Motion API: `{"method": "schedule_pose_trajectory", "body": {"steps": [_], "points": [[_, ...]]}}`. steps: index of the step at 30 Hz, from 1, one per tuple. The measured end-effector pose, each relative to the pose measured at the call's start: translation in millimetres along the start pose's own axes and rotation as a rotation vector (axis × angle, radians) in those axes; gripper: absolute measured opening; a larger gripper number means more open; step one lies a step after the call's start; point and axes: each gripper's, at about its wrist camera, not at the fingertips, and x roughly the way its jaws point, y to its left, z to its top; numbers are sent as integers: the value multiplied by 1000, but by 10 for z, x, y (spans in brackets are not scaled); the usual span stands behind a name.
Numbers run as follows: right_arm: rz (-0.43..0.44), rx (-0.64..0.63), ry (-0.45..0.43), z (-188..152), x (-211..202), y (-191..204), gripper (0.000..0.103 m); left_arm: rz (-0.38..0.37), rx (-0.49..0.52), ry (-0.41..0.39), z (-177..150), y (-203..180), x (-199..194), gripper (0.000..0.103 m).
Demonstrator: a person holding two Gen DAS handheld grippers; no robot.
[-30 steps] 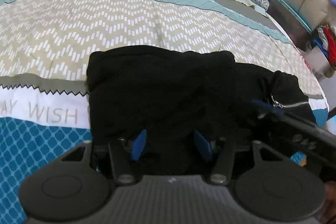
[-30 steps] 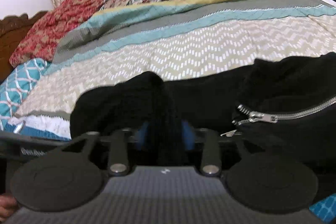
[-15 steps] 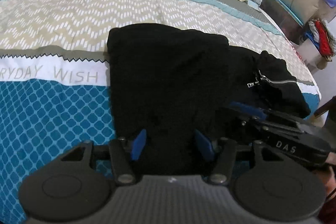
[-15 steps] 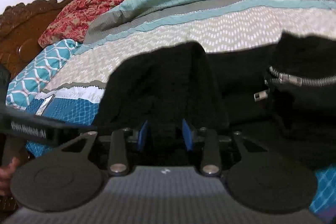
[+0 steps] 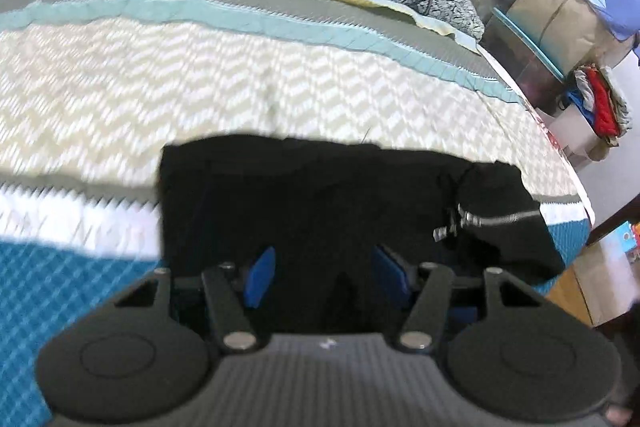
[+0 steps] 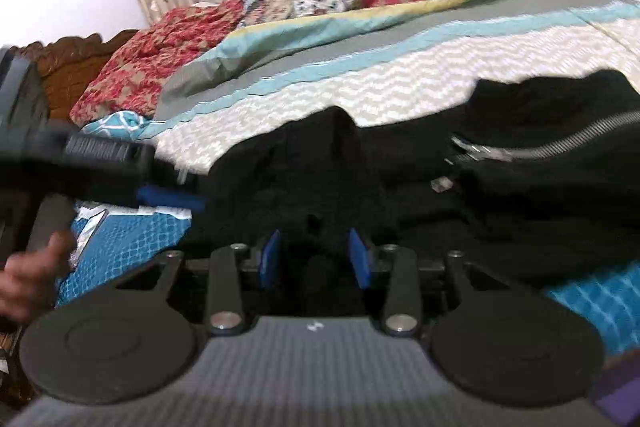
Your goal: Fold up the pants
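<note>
While one pair of black pants lies on the bed, two grippers hover near. Left gripper fingers spread. Right gripper has just opened slightly, fabric between, unpinched.

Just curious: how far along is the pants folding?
Mostly done: the black pants lie folded compactly on the quilt. In hand: the left gripper sits at their near edge, fingers apart. Left: probably flattening the bunched zipper end.

Left claw, right claw: blue pads, black linkage arms, silver screws, round black discs, ribbed grey body
</note>
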Motion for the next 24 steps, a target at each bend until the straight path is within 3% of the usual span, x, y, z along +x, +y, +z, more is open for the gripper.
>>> {"method": "schedule_pose_trajectory", "body": {"steps": [5,8,16,24], "points": [[-1,96,15,-24,2,-219,41,60,15,56,176,-140,476,56],[3,136,40,-43,51,-275,41,133,49,91,104,-185,727,63],[63,241,50,-58,85,-417,41,196,86,69,27,-303,761,69],[73,253,50,-64,50,-439,41,227,106,51,15,-311,747,73]]}}
